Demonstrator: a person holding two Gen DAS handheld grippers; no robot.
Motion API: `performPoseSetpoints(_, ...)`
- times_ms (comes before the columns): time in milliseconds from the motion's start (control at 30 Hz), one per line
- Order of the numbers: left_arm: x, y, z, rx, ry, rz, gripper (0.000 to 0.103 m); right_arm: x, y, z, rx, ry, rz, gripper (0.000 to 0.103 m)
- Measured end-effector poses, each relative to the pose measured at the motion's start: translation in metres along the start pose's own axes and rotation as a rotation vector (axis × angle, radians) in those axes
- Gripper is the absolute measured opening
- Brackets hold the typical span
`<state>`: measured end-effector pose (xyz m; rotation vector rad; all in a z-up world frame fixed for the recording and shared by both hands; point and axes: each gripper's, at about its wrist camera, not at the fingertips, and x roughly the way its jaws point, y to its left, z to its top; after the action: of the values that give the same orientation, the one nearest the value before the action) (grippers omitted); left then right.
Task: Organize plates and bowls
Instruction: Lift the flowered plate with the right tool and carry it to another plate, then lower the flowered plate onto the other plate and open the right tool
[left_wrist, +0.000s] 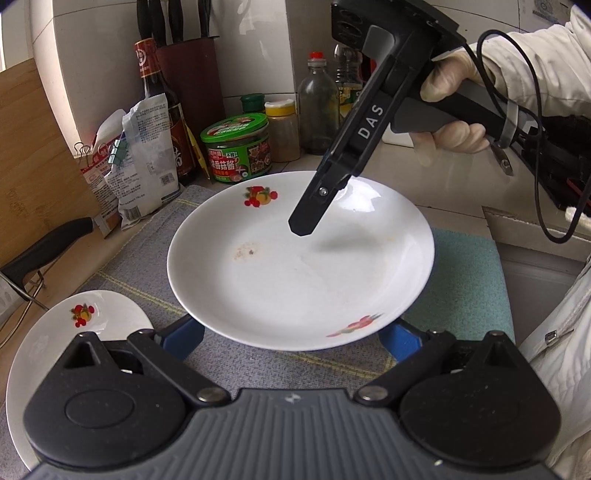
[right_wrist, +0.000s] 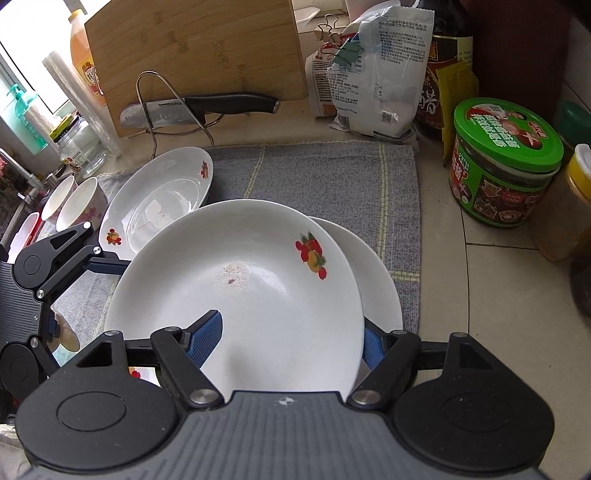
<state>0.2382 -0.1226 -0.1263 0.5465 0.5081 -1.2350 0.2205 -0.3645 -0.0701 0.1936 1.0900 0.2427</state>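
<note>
Fingers of the right gripper (right_wrist: 290, 341) stand half spread, clamping the rim of a white plate (right_wrist: 258, 295) at six o'clock, one blue pad (right_wrist: 207, 338) lying inside it. Left gripper (left_wrist: 295, 338): its fingertips are hidden beneath that plate, grip unclear. Beyond, at ten o'clock, a second plate (right_wrist: 159, 199) rests on the grey mat (right_wrist: 325, 177).

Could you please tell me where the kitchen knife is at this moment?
In the right wrist view, the kitchen knife lies at upper left, across a wire stand, in front of the wooden cutting board and behind the grey cloth mat.

A knife (right_wrist: 207, 107) rests beside a cutting board (right_wrist: 195, 55) and green-lidded jar (right_wrist: 506, 162).
</note>
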Motion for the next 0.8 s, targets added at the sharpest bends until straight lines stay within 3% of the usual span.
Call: performPoseSetpoints(800, 0.014, 0.007, 0.006, -0.025, 0.065, -0.045, 0.1, -0.002, -0.01, -0.006, 0.02, 0.017, -0.037, 0.081)
